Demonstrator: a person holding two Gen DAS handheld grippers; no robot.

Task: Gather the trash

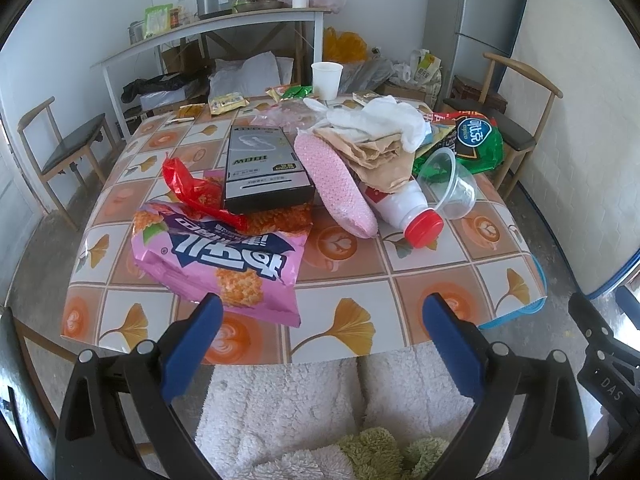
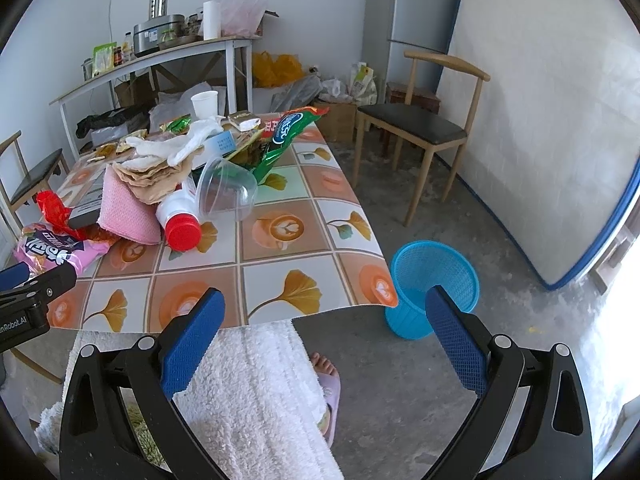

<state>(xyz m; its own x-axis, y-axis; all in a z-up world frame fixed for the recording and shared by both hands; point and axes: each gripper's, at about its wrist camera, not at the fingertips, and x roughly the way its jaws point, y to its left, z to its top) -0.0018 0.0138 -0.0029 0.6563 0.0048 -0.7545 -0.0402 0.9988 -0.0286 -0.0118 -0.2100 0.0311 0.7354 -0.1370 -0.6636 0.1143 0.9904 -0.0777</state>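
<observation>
Both the left gripper (image 1: 322,320) and the right gripper (image 2: 325,314) are wide open and hold nothing near the table (image 1: 340,280), where the pink snack bag (image 1: 224,256) lies, and the blue basket (image 2: 434,280) stands on the floor beside it.

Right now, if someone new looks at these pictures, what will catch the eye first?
The heap of trash on the tiled tablecloth: a pink snack bag nearest the edge, and a white bottle with a red cap lying on its side. On the floor beside the table's right corner stands a blue mesh wastebasket. Both claws are open and empty.
</observation>
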